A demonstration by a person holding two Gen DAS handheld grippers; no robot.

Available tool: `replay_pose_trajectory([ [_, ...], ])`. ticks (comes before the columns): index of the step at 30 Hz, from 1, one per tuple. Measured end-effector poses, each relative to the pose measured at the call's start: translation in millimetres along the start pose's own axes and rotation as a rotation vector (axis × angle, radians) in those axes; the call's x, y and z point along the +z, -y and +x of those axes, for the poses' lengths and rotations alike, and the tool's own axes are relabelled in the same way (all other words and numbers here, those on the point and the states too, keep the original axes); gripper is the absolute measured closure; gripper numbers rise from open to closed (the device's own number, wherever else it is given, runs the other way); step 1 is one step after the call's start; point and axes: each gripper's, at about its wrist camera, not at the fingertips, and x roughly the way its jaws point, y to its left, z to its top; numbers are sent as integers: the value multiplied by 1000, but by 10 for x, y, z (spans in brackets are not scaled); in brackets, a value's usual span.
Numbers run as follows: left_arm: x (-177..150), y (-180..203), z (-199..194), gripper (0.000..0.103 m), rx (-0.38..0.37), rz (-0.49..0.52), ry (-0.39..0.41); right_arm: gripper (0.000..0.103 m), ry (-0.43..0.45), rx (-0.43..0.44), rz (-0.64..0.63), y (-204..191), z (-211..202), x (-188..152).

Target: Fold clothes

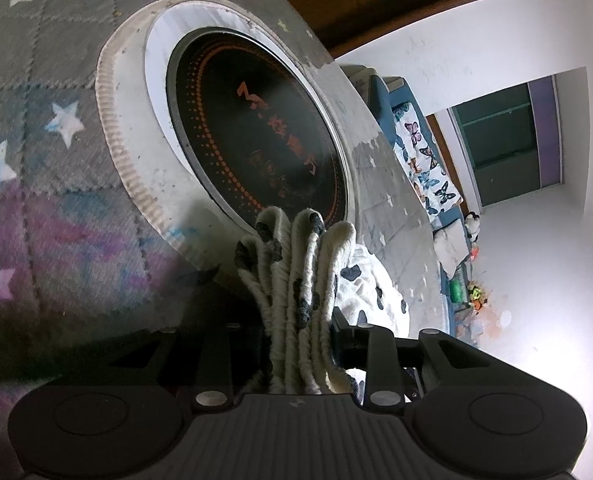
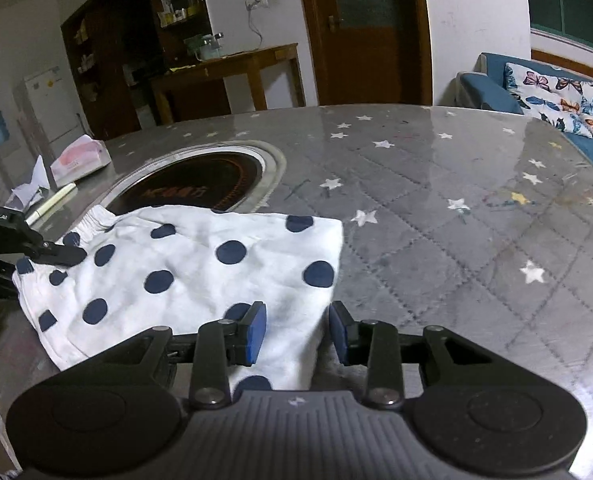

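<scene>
A white garment with dark blue dots (image 2: 200, 276) lies folded on the grey star-patterned table (image 2: 436, 200). My left gripper (image 1: 296, 328) is shut on the garment's bunched elastic waistband (image 1: 296, 264); in the right wrist view it (image 2: 62, 254) pinches the garment's left edge. My right gripper (image 2: 298, 334) is open, its blue pads (image 2: 256, 330) straddling the garment's near right corner, just above the cloth.
A round black cooktop with a white rim (image 2: 200, 188) is set into the table behind the garment. A tissue pack (image 2: 80, 158), crumpled paper (image 2: 28, 188) and a pen (image 2: 54, 202) lie at the left. A blue sofa (image 2: 556, 112) stands beyond the table's right edge.
</scene>
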Motion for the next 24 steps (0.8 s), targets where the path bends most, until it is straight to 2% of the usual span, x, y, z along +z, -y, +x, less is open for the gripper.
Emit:
replay_pose_trajectory([
  [3,-12,74,-2,70,31,33,3,71,8,23,8,-52,2,-13],
  [5,-20,145,-3,70,58,62,6,87,18,29,20,-71,-13,-12],
  [8,-26,254,-11,70,82,105,12,94,45,33,30,-87,-78,-1],
  [14,-32,576,62,70,94,202,7,96,118,21,32,-52,-303,49],
  [24,-32,1309,629,70,72,346,-32,96,202,-120,37,353,-597,326],
])
